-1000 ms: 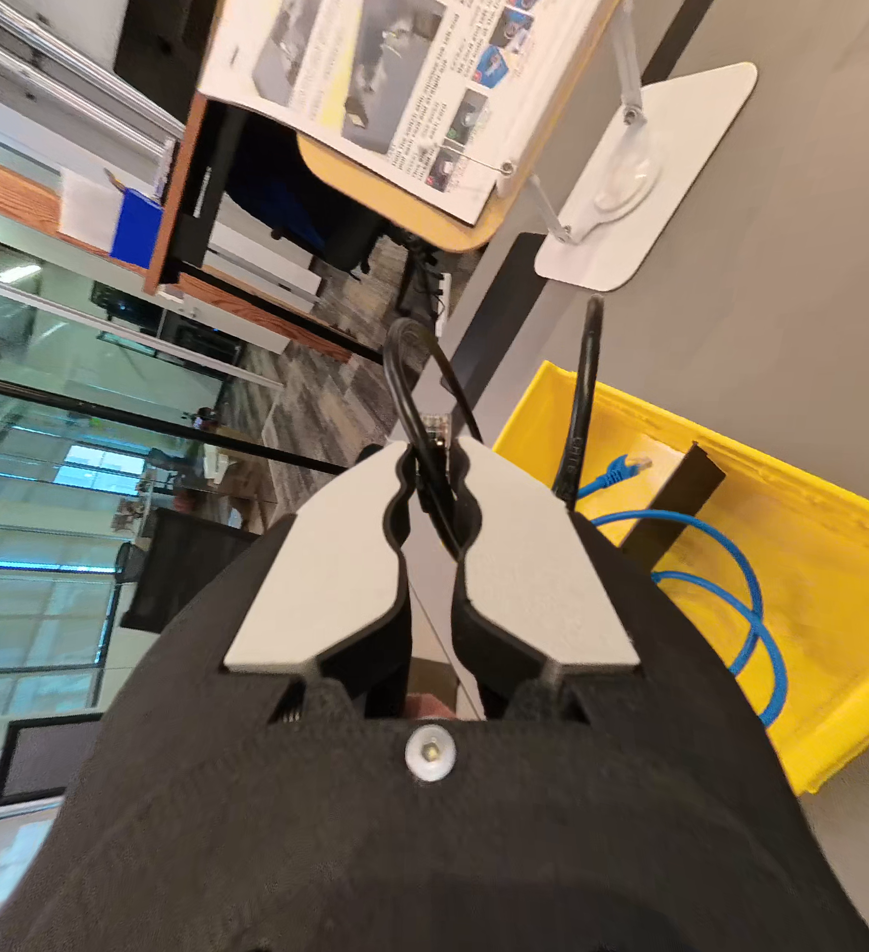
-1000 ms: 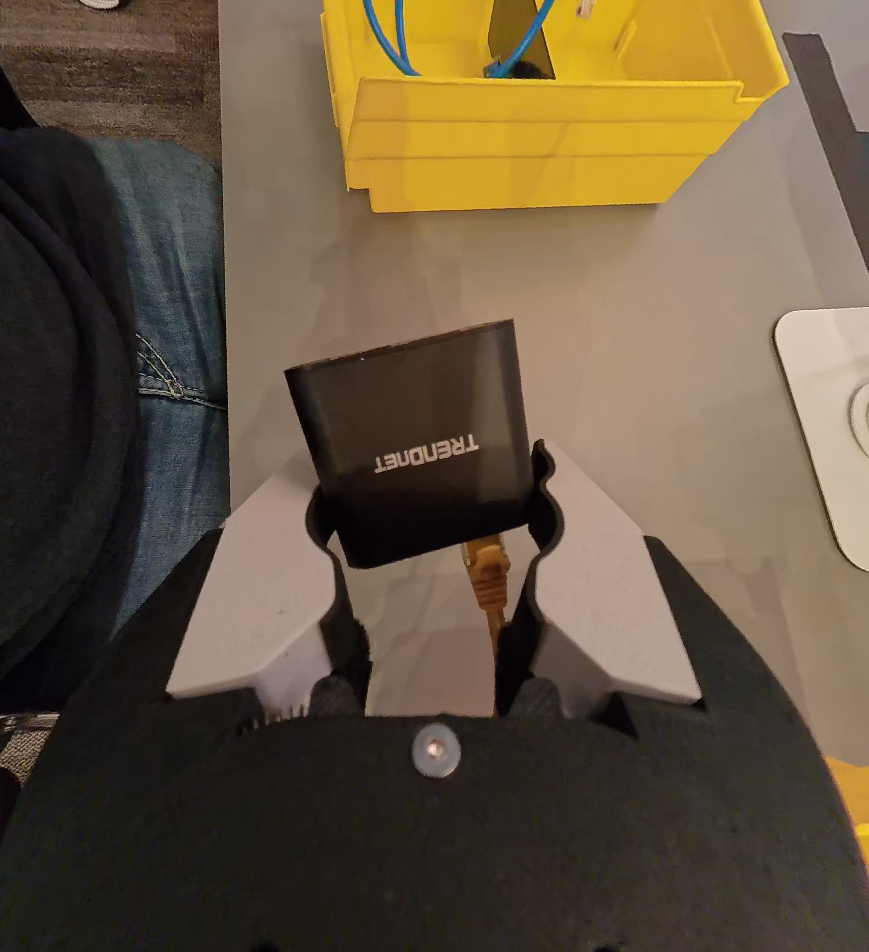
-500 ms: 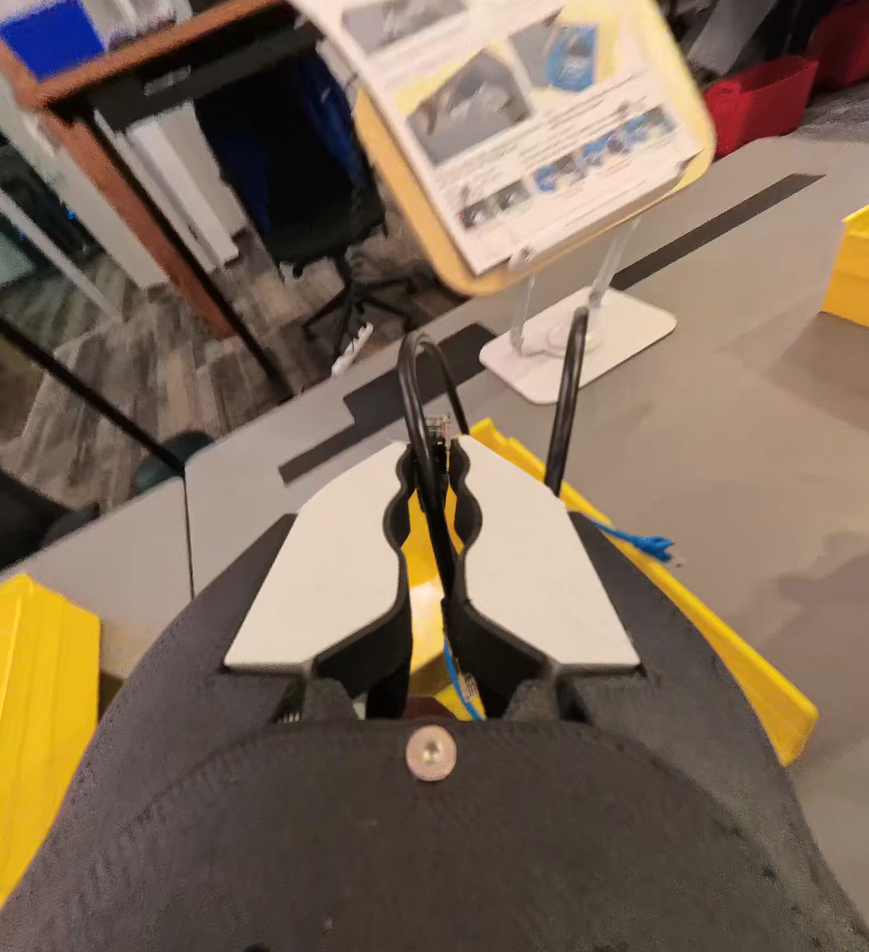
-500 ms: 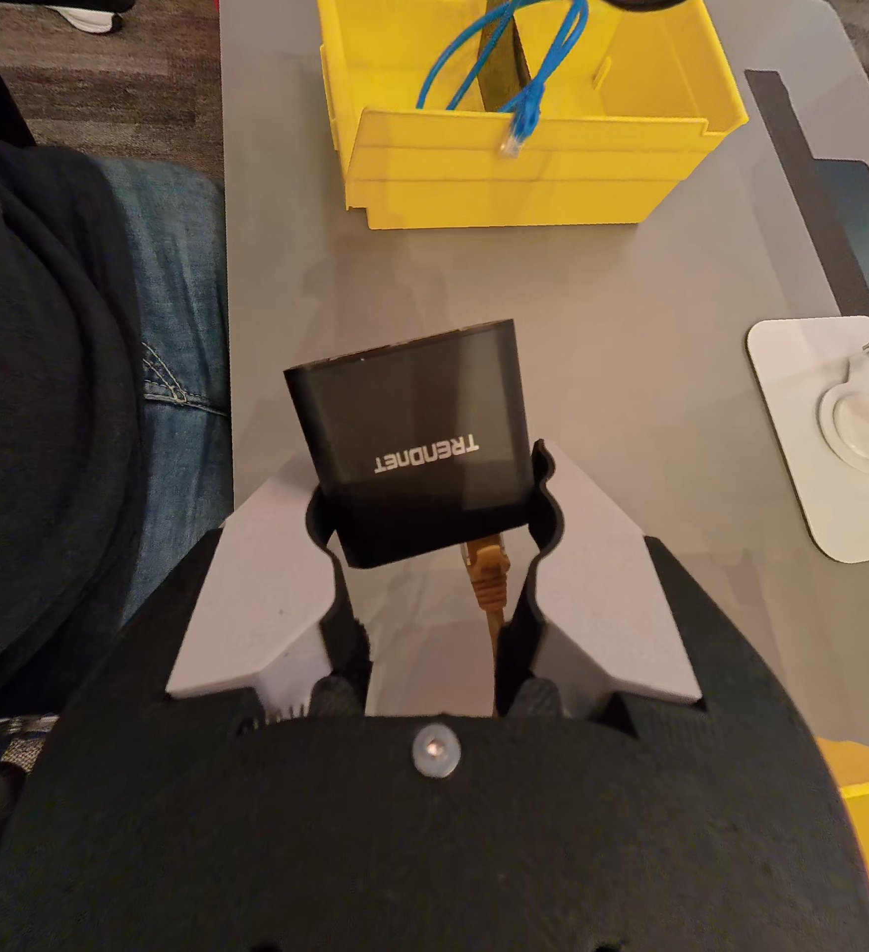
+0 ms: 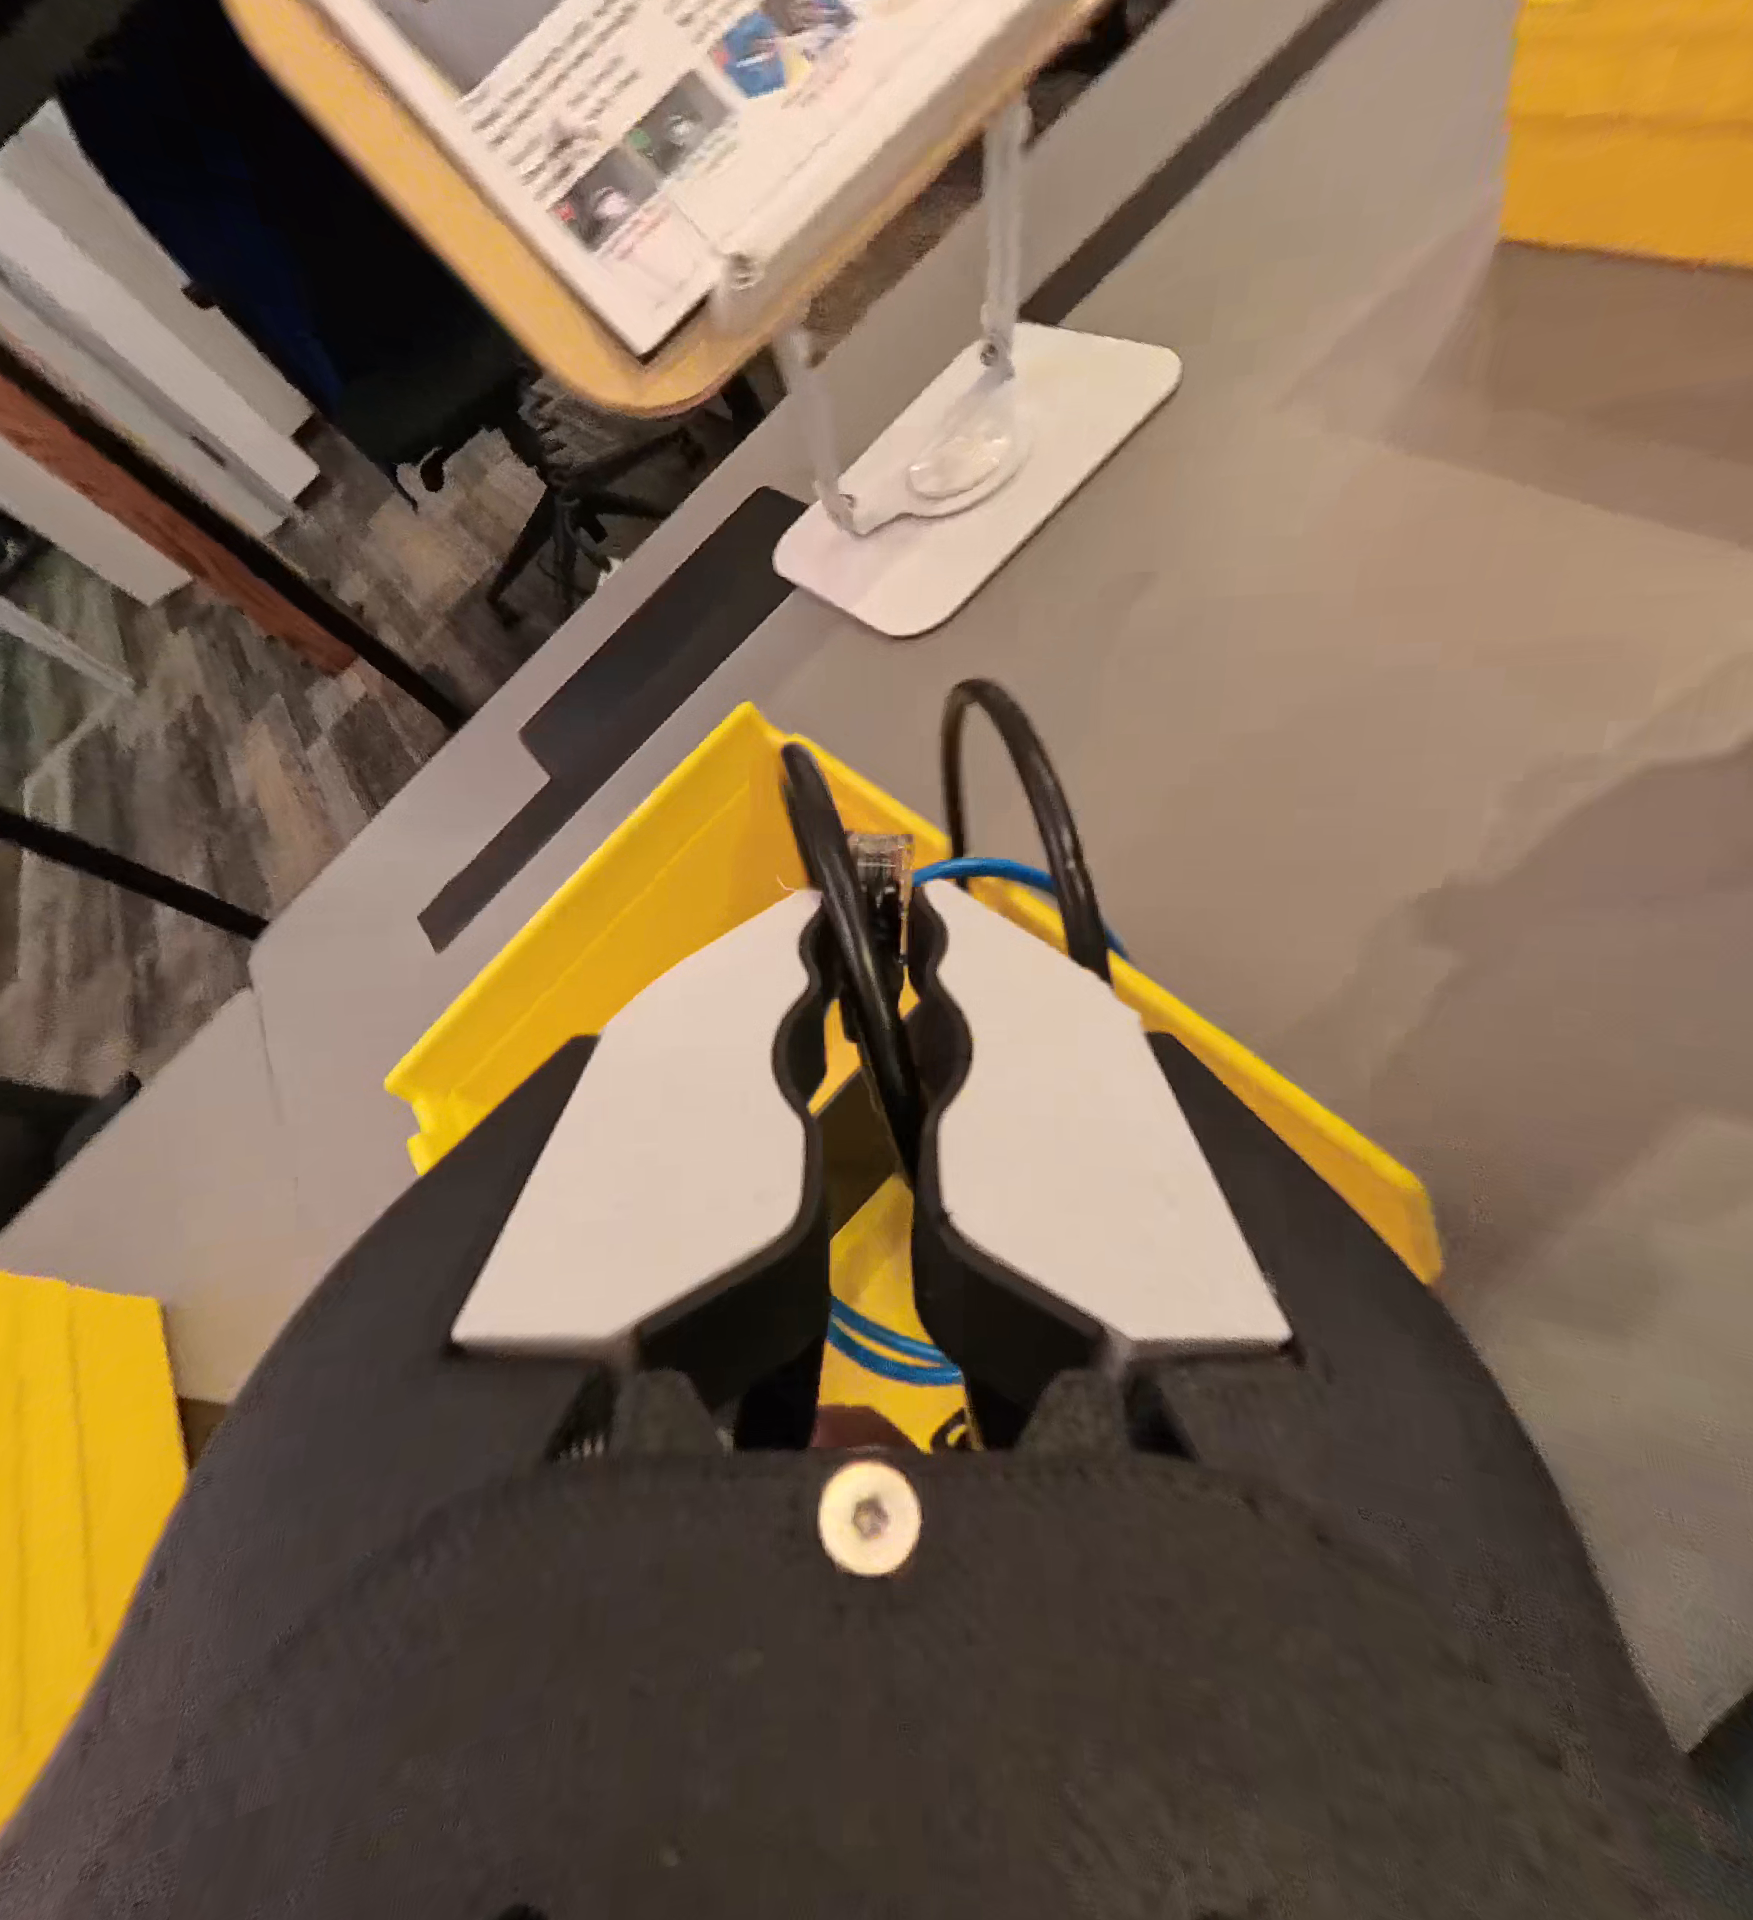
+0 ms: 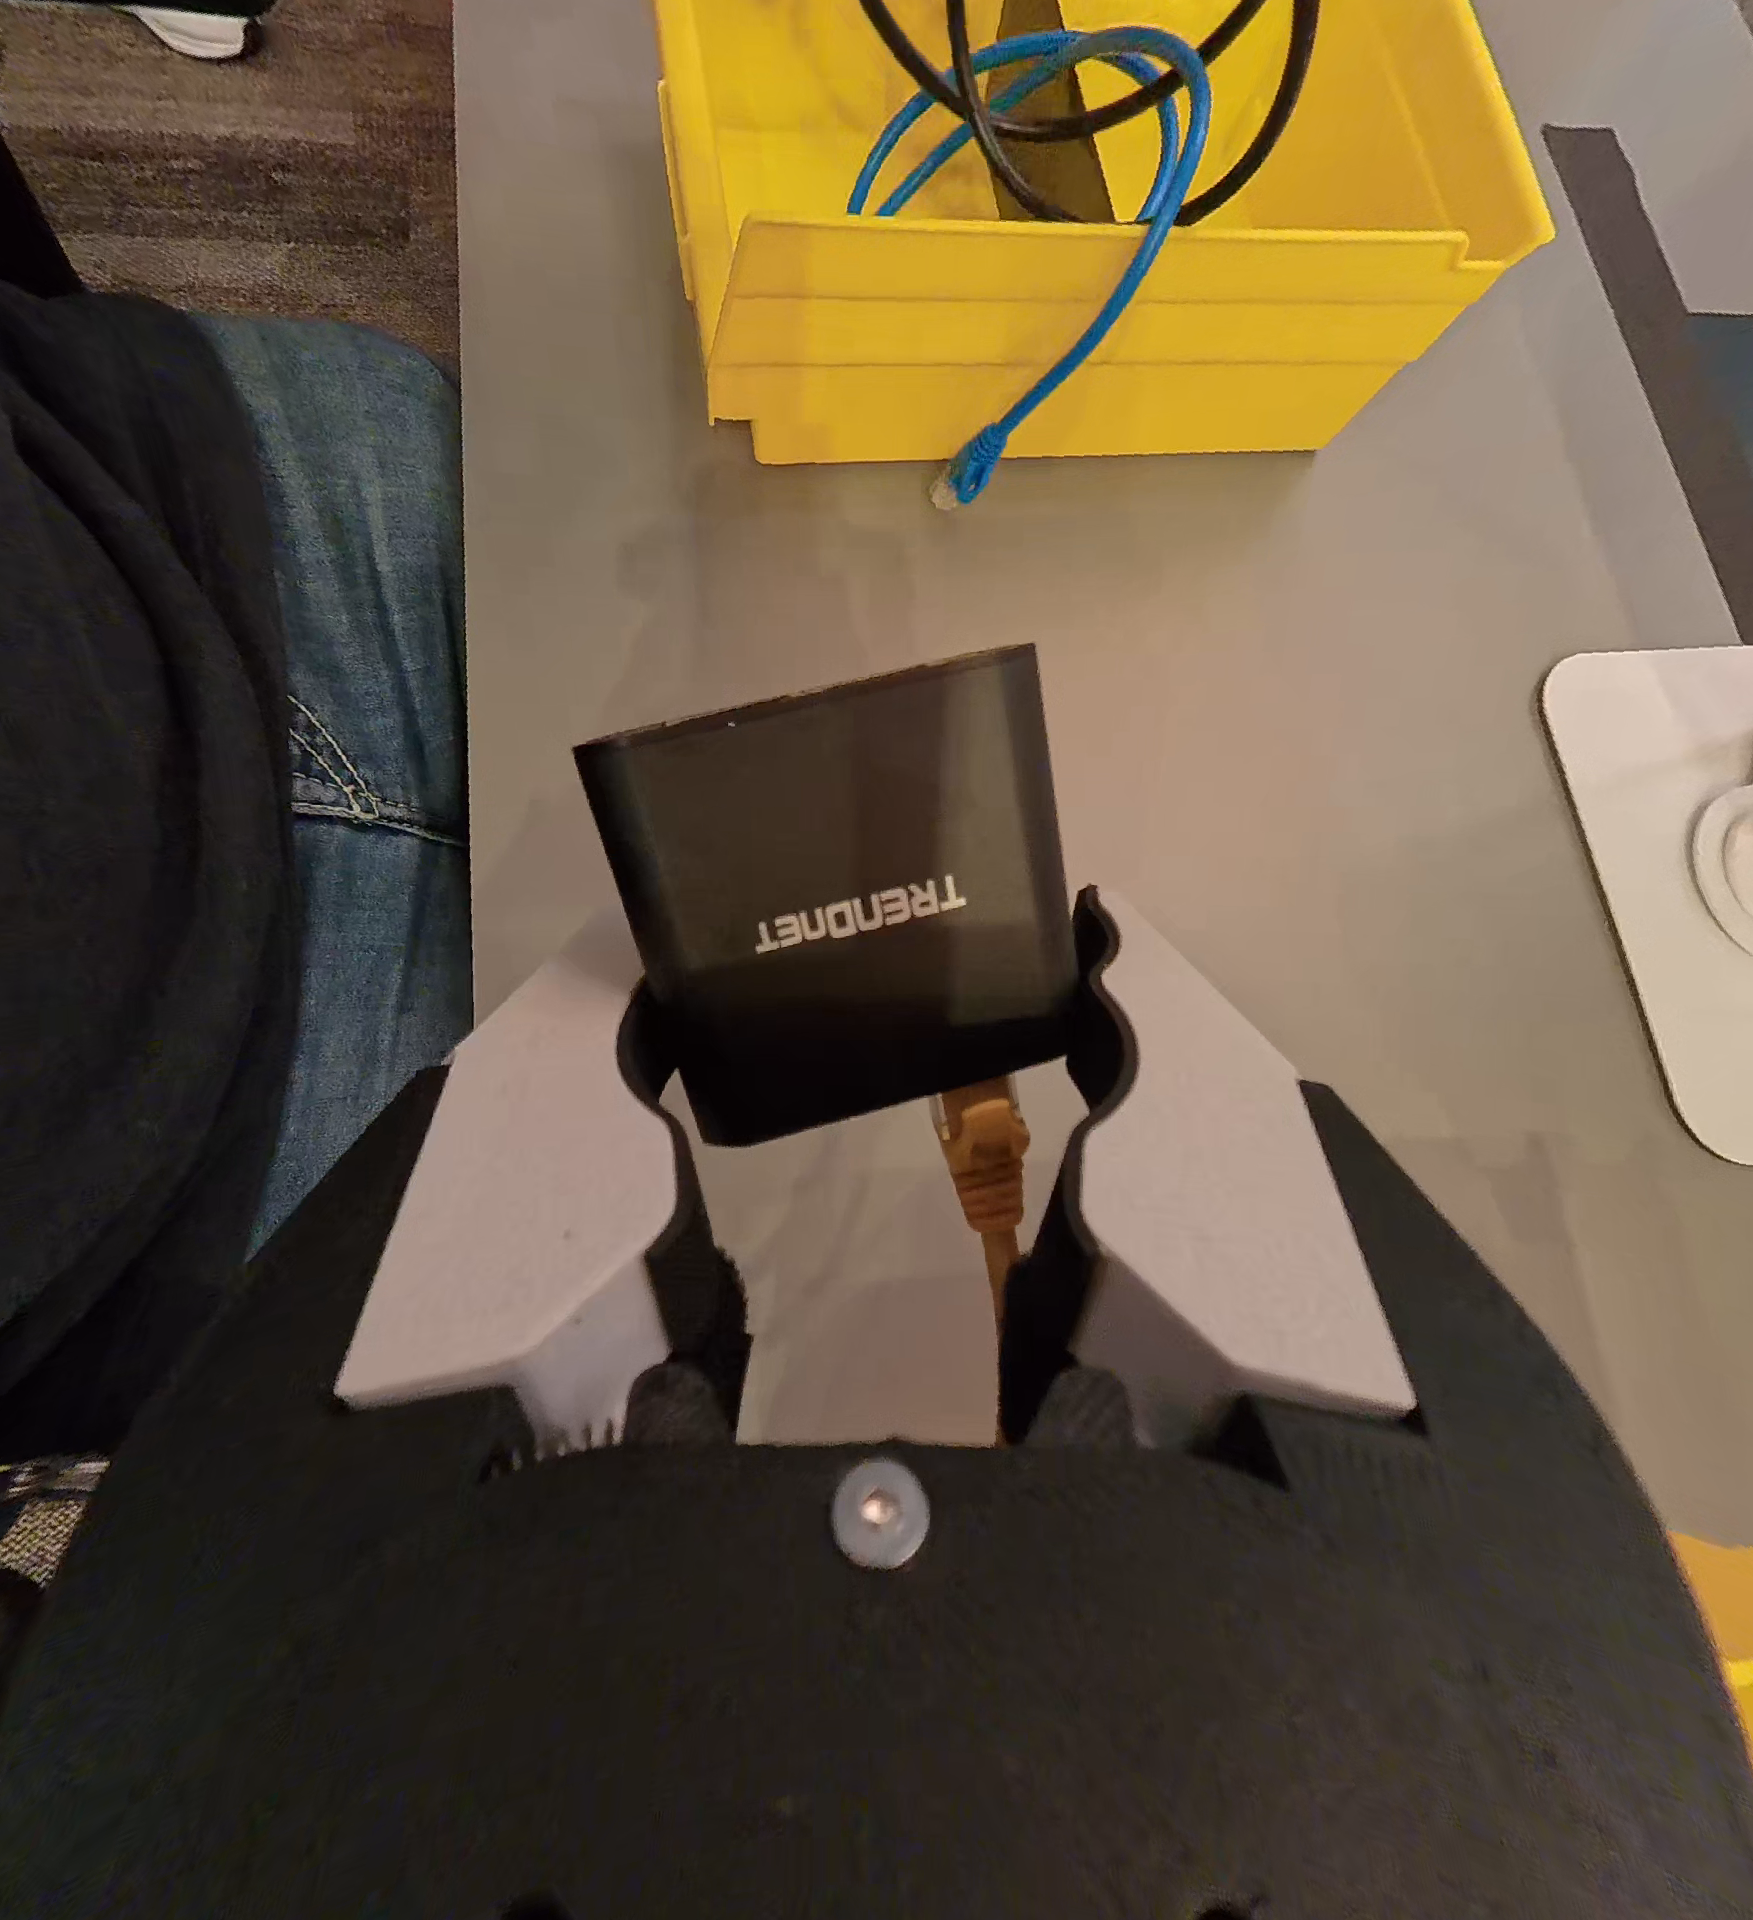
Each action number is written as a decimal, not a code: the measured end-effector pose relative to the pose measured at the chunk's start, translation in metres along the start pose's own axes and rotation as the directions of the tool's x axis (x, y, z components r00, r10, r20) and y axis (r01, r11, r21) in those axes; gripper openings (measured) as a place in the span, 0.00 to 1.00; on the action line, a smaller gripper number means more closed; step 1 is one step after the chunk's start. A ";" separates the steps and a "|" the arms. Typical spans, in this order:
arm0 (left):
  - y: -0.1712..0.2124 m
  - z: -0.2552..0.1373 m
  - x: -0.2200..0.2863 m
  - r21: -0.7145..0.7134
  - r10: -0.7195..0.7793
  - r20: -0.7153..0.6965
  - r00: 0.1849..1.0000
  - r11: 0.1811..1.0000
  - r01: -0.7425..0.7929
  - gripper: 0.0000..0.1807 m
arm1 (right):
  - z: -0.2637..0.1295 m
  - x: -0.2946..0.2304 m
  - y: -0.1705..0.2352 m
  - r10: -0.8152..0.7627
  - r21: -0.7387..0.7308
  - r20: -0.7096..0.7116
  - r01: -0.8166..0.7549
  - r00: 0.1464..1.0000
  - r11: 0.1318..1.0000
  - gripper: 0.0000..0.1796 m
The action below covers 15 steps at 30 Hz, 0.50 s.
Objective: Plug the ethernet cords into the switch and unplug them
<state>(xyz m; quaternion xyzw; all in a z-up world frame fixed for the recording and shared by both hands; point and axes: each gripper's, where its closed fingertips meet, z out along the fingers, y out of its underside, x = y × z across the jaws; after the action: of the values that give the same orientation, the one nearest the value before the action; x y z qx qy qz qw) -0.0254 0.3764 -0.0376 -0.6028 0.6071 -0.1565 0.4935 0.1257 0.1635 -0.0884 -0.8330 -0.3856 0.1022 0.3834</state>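
Observation:
My left gripper (image 5: 877, 914) is shut on a black ethernet cord (image 5: 856, 935), whose clear plug (image 5: 882, 857) sticks out past the fingertips, above the yellow bin (image 5: 581, 966). The cord loops back down into the bin. My right gripper (image 6: 872, 997) is shut on the black switch (image 6: 830, 842), holding it on the grey table (image 6: 1267, 644). An orange cord (image 6: 986, 1153) is plugged into the switch's near side. A blue cord (image 6: 1090, 312) hangs over the front wall of the bin (image 6: 1059, 395), its plug on the table. The black cord (image 6: 997, 135) also lies in that bin.
A white stand base (image 5: 986, 488) holds a tilted board with printed sheets (image 5: 643, 135) at the table's far side; the base also shows in the right wrist view (image 6: 1682, 883). More yellow bins (image 5: 20, 1558) stand nearby. A person's legs in jeans (image 6: 352, 727) are left of the table. My hands' fingertips stand some 25 centimeters from each other.
My left gripper has swung down toward the yellow bin with the black cord in it. The blue cord's end has slid over the bin's front wall onto the table. The switch has not moved.

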 end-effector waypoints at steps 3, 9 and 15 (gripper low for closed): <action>-0.011 0.008 0.044 -0.013 0.102 -0.080 0.992 0.995 -0.103 0.08 | 0.001 -0.001 0.001 0.002 0.000 0.004 -0.002 1.000 1.000 0.42; -0.003 0.021 0.134 -0.065 0.297 -0.408 0.863 0.934 -0.352 0.48 | 0.002 -0.001 0.004 0.005 -0.003 -0.002 -0.005 1.000 1.000 0.42; -0.024 0.013 0.047 -0.019 0.176 -0.290 0.941 0.982 -0.190 0.30 | 0.001 -0.001 0.010 0.018 -0.002 0.001 -0.018 1.000 1.000 0.42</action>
<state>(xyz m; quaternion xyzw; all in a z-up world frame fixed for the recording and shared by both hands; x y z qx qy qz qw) 0.0083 0.3350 -0.0441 -0.5261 0.7291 -0.1814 0.3983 0.1305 0.1590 -0.0962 -0.8369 -0.3782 0.1057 0.3812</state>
